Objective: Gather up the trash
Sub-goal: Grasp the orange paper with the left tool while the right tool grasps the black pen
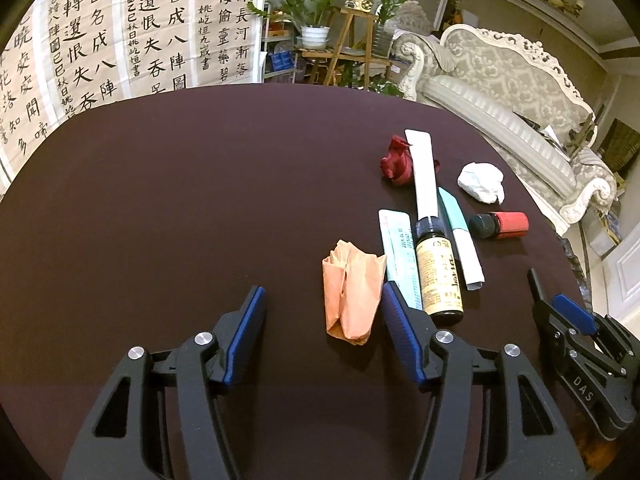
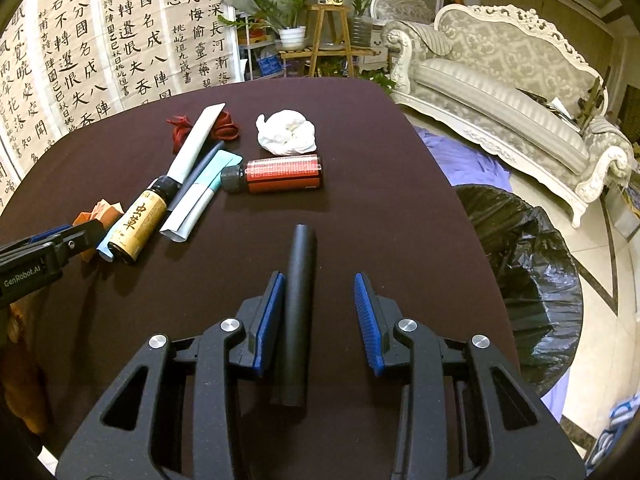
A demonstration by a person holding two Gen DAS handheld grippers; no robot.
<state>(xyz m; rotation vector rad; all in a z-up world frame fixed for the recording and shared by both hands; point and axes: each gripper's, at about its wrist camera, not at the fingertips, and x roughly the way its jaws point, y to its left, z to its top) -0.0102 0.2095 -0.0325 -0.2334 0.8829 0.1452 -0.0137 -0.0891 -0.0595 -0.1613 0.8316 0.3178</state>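
Observation:
My left gripper is open over the dark table. A crumpled orange paper lies between its fingers, close to the right pad and clear of the left one. My right gripper is open around a black tube, which rests against the left pad with a gap to the right pad. Further out lie a brown bottle with a yellow label, a red bottle, a white tissue wad, a white tube, a red ribbon scrap and a teal packet.
A bin lined with a black bag stands on the floor past the table's right edge. A pale ornate sofa is behind it. Calligraphy sheets and potted plants stand beyond the far edge.

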